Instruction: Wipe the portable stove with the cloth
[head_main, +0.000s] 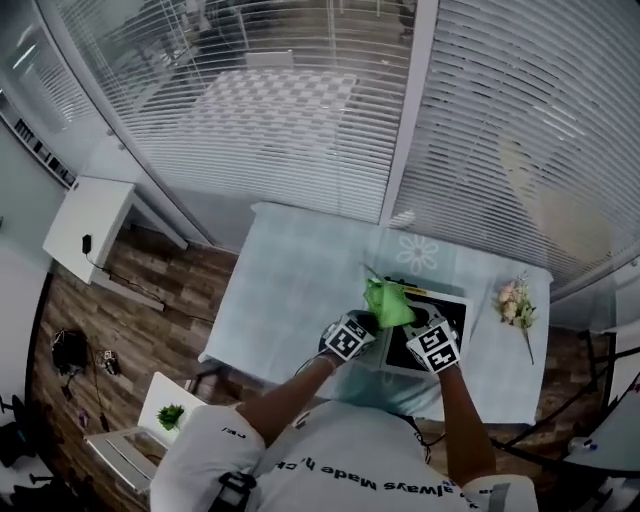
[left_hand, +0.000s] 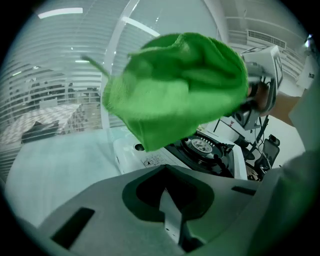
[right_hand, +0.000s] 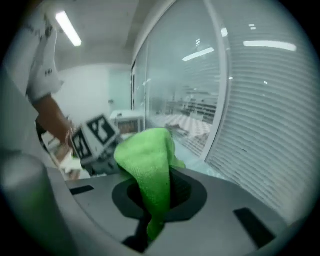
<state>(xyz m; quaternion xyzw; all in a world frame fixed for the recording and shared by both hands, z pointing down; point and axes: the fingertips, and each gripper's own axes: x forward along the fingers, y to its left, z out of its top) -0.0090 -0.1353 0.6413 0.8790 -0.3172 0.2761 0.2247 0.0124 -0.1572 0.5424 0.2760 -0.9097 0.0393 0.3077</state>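
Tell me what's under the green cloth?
The portable stove, its black burner and white front showing. The cloth, held by the right gripper, hides the rest.

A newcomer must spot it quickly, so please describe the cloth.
Find the pale table by the blinds. At its near edge sits the stove; above it the right gripper holds the cloth. Bright green, it stands out from the black stove and pink flowers.

The cloth (head_main: 388, 303) is bright green, the stove (head_main: 455, 312) white with a black top, the tablecloth (head_main: 290, 290) pale blue.
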